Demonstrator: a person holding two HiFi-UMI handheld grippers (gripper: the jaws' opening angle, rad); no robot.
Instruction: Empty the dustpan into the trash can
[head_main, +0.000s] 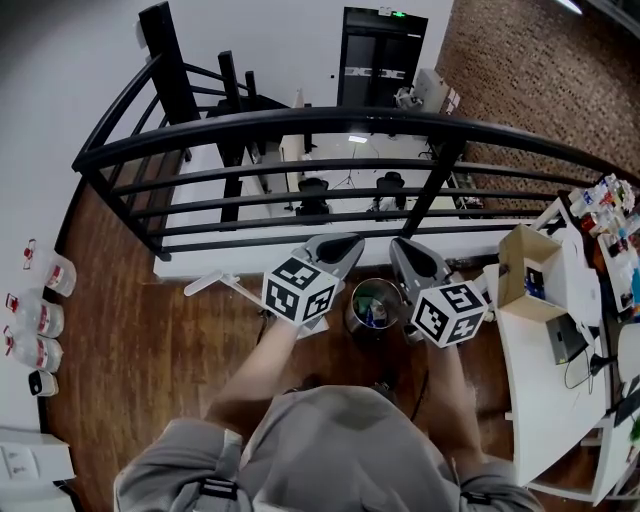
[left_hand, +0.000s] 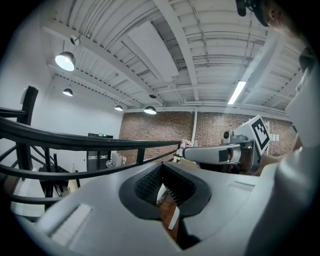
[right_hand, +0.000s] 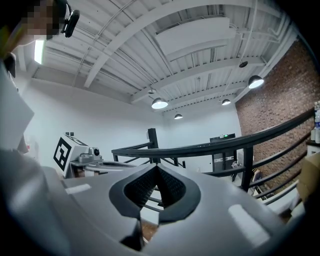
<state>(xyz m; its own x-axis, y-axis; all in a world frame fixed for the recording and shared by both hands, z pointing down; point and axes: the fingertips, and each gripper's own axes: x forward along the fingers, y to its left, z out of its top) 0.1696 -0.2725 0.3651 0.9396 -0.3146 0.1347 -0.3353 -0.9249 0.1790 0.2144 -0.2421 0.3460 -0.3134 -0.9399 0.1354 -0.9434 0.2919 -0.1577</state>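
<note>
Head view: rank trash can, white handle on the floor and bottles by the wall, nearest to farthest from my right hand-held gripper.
1. Trash can, just left of the right hand-held gripper.
2. White handle, farther left.
3. Bottles, far left, by the wall.

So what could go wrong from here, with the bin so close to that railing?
The trash can has a small mouth, so tipped dirt may land on the wooden floor. The railing has open gaps right behind it, so anything knocked forward might drop below.
</note>
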